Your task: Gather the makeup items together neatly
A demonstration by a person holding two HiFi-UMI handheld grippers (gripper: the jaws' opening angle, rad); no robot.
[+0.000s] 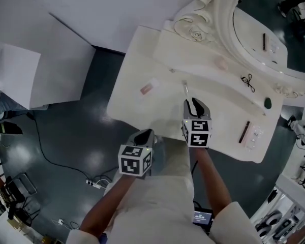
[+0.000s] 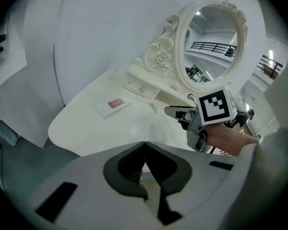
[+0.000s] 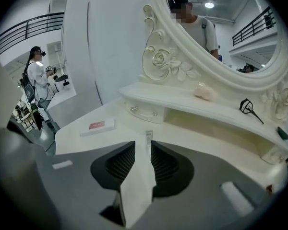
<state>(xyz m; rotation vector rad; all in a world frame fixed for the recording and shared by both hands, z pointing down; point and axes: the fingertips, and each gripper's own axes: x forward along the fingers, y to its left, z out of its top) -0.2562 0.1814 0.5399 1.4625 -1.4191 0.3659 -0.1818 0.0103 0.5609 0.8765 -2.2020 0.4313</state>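
- the right hand-held gripper hangs tilted down over the white surface, in front of the shelf below the oval mirror.
- its jaws stand a little apart, with a narrow gap between the ribbed pads; they press on nothing.
- a slim clear stick lies on the surface just past the jaw tips, in line with the gap, and nothing grips it.
- the left hand-held gripper sits lower, at the near edge of the surface and well apart from the makeup items; its jaws are closed, tips meeting.
- a flat pale pack with a red label lies on the surface to the left of the slim clear stick, near it but not touching.
- a small pink lump rests on the shelf, close to the mirror frame.
- a black wire clip lies further right along the same shelf, and a dark green piece sits near the shelf's right end.
- at the right end of the surface lie a long dark palette and, just beside it, a clear piece, well apart from the slim clear stick and the pack.
- the makeup items are spread across the surface and shelf, not grouped.
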